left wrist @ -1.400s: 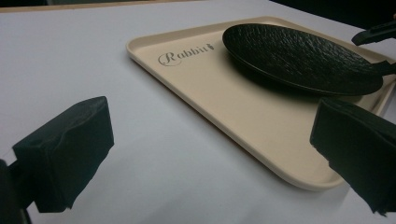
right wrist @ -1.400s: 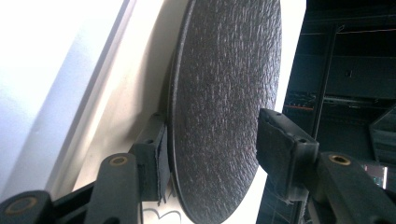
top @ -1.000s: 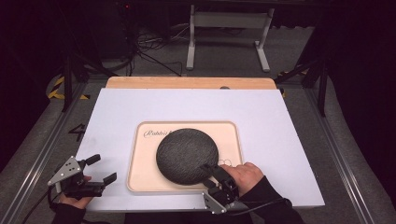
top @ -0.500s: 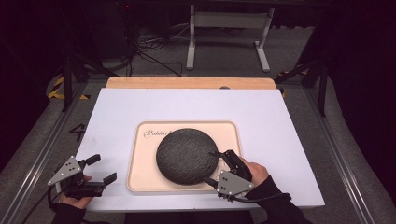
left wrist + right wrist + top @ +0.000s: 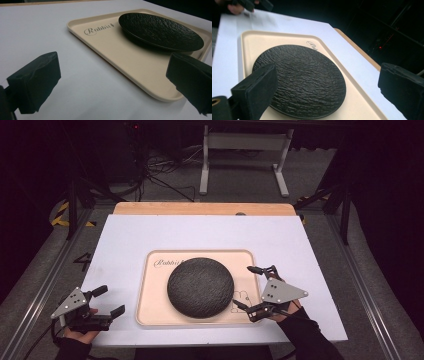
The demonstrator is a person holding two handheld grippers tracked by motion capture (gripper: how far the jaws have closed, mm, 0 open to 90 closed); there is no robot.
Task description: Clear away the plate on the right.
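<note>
A round black textured plate point(image 5: 200, 287) lies on a cream tray point(image 5: 152, 315) printed "Rabbit", at the near middle of the white table. My right gripper point(image 5: 243, 286) hovers just right of the plate, over the tray's right part. Its jaws have just been opening and now stand wide, with nothing pressed between them. In the right gripper view the plate point(image 5: 302, 77) lies below and beyond the spread jaws. My left gripper point(image 5: 110, 301) rests open at the table's near left, apart from the tray. The left gripper view shows the tray point(image 5: 130, 62) and the plate point(image 5: 160, 30) ahead.
The white table top point(image 5: 150, 235) has bare room around the tray, and a wooden strip point(image 5: 200, 209) runs along its far edge. Beyond it are a metal stand point(image 5: 245, 150) and cables on the floor. The other hand point(image 5: 235, 8) shows far off in the right gripper view.
My right gripper has drawn away from the plate's near right edge, moving right and up, and its jaws have spread wider. The plate, the tray and the left gripper have stayed put.
</note>
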